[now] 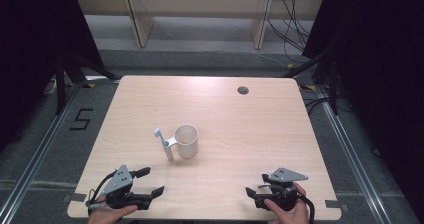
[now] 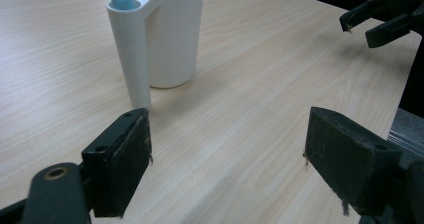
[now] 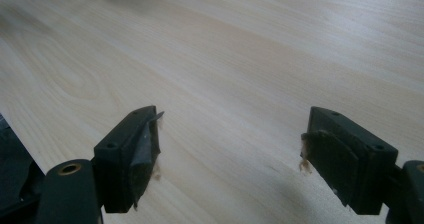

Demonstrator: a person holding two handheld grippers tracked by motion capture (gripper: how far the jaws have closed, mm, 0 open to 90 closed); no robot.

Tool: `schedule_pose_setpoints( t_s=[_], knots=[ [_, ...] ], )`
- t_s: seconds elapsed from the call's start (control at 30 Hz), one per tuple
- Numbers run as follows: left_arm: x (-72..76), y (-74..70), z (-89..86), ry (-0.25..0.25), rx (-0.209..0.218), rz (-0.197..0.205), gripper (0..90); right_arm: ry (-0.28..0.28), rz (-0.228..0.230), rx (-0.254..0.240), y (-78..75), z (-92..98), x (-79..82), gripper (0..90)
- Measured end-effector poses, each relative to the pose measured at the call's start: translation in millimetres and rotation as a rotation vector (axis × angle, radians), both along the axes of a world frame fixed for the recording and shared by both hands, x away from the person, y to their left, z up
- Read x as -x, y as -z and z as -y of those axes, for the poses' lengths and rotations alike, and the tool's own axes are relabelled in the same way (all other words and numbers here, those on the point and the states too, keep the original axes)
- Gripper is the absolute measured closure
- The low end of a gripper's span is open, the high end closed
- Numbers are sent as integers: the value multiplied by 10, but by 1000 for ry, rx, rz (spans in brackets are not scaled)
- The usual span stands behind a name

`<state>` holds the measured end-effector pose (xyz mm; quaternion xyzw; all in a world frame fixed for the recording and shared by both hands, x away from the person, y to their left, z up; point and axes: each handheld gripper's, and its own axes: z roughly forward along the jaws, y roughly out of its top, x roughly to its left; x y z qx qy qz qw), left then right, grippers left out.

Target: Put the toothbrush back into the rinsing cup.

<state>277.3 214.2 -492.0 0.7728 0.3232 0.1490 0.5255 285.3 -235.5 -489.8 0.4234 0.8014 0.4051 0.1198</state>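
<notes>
Both grippers sit low at the near edge of the table (image 1: 280, 109), jaws spread wide and empty, which looks like a ready stance before any reach. The left gripper (image 1: 152, 184) points toward the white cup (image 1: 187, 141), which stands upright near the table's middle, well apart from either tool. A blue toothbrush (image 1: 161, 138) stands in the slot of the cup's side holder, leaning outward. The right gripper (image 1: 252, 193) rests further off, likely waiting while the left, being nearer, leads.

White cup (image 1: 187, 141) upright mid-table, blue toothbrush (image 1: 163, 143) in its side holder
</notes>
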Motion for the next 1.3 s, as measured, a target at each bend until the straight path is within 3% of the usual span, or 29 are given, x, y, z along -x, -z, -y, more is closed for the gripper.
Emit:
schedule_pose_setpoints(
  t_s=[0.1, 0.13, 0.23, 0.3, 0.33, 0.4, 0.43, 0.57, 0.7, 0.83, 0.87, 0.9, 0.97, 1.17, 1.23, 1.27, 1.3],
  knots=[
    [30, 16, 16, 9, 21, 4, 180, 0, 6, 4, 3, -5, -1, 225],
    [53, 8, 6, 8, -6, 5, 180, -2, 6, 3, -2, -9, 4, 225],
    [88, 17, 7, 20, -11, 9, 180, -8, -4, -18, 4, -18, 7, 225],
    [110, 18, 8, 21, -17, 13, 180, -4, 14, 2, -1, -9, 8, 225],
    [122, 17, 8, 22, -20, 15, 180, 3, -6, -27, 2, -27, 24, 223],
    [143, 21, 5, 26, -27, 22, 180, 2, -12, -11, -14, -21, 33, 223],
    [156, 25, 7, 27, -32, 20, 180, -9, 8, -1, -13, -20, 26, 221],
    [208, 35, 20, 35, -97, 41, 180, -14, 11, -1, -10, -28, 26, 221],
    [279, 29, 54, 52, -100, 25, 180, -15, 2, -13, -11, -40, 39, 220],
    [336, 22, 84, 72, -86, 28, 180, -16, -1, 5, -13, -54, 45, 218],
    [352, 16, 84, 73, -98, 32, 180, -15, -19, -17, -14, -66, 61, 218],
    [366, 12, 91, 76, -93, 29, 180, -28, 6, -2, -11, -54, 47, 218],
    [392, 11, 99, 80, -81, 30, 180, -27, 2, -10, -9, -63, 48, 218],
    [483, -5, 112, 97, -126, 22, 180, -41, -16, -31, 1, -77, 42, 217],
    [512, 4, 140, 96, -120, 32, 177, -50, -20, -19, -8, -66, 43, 216],
    [522, 2, 142, 104, -138, 33, 176, -45, -12, -8, -15, -63, 45, 217],
    [536, -9, 140, 106, -153, 26, 175, -26, -32, -35, -9, -88, 62, 217]
  ],
)
